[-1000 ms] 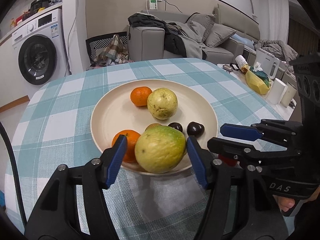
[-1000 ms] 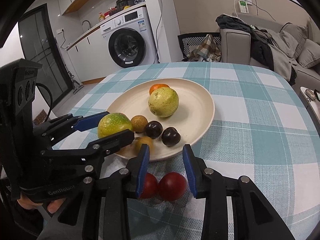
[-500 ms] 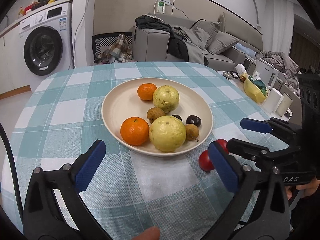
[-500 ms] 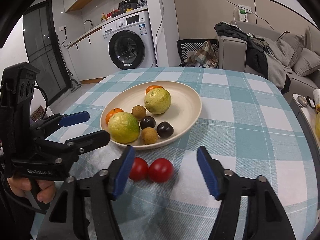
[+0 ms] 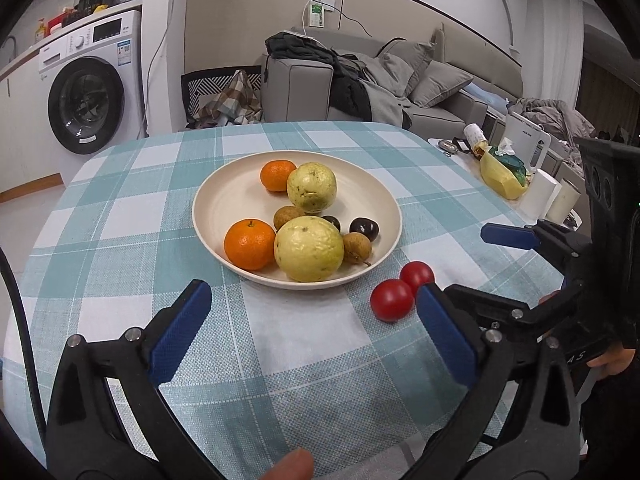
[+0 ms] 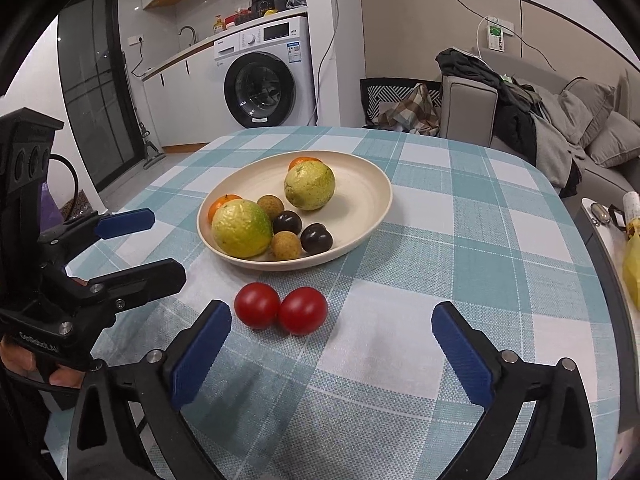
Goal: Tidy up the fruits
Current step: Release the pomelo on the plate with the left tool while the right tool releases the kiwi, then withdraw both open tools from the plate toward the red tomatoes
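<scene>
A cream plate (image 5: 224, 208) on the checked tablecloth holds two yellow-green guavas (image 5: 309, 249), two oranges (image 5: 250, 244), small brown longans and dark round fruits. Two red tomatoes (image 6: 257, 305) (image 6: 303, 310) lie touching on the cloth just in front of the plate (image 6: 360, 200). My left gripper (image 5: 312, 296) is open and empty, near the plate's front rim. My right gripper (image 6: 331, 312) has its jaws opening wide; the tomatoes sit just ahead of its left finger, untouched. Each view also shows the other gripper: the right gripper (image 5: 476, 264) and the left gripper (image 6: 160, 244).
The round table's edge curves away on all sides. A low side table on the right carries a yellow bag (image 5: 500, 172), white cups and a kettle. A washing machine (image 5: 86, 104) and a grey sofa (image 5: 400, 92) stand beyond the table.
Both grippers drew back from the plate and spread wide. The left one let go of the front guava on the plate; the right one let go of a tomato on the cloth.
</scene>
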